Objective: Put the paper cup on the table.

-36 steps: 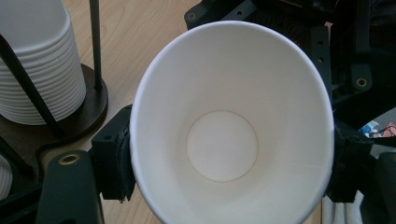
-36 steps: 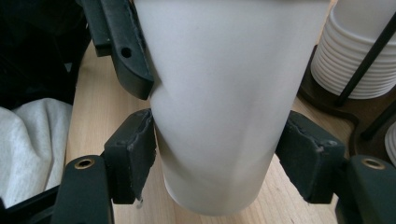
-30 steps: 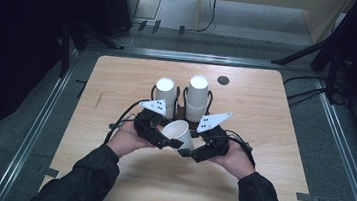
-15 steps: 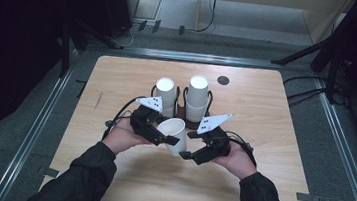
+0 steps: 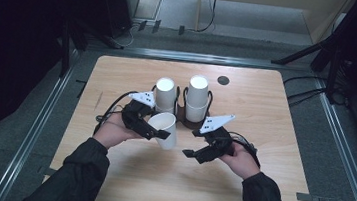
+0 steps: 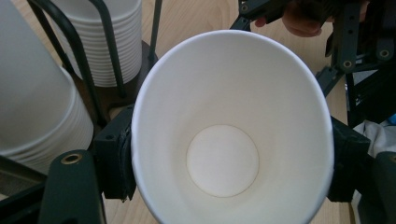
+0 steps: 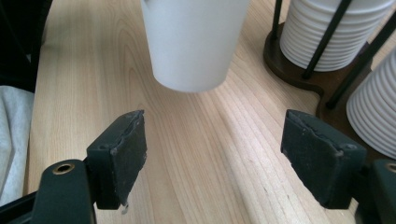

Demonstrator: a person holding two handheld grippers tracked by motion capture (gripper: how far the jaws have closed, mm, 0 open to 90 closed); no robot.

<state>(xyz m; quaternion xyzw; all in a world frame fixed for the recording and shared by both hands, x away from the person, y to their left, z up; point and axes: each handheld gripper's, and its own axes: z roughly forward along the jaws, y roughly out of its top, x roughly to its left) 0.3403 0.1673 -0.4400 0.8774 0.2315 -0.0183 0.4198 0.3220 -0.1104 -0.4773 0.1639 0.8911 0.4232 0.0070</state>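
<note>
From the left, we see a wide bare strip of the wooden table [image 5: 87, 86] running out to its left edge. Our left gripper [image 5: 155, 131] grips a single white paper cup [image 5: 165, 128] by its sides; in the left gripper view the pads press the cup [image 6: 233, 121] on both flanks and its mouth faces the camera, tilted. The cup hangs over the table just in front of the cup rack [image 5: 184, 112], near the left stack of cups [image 5: 165, 94] and clear of it. The right stack of cups [image 5: 198, 97] stands beside that, both in the rack's wire loops. Our right gripper [image 5: 196, 152] sits apart from the cup, its jaws spread with nothing between them; they have just been opening. In the right gripper view bare wood lies between the pads [image 7: 119, 154]. To the right the table is open up to its edge, save a small dark disc [image 5: 223, 80] near the far edge.
</note>
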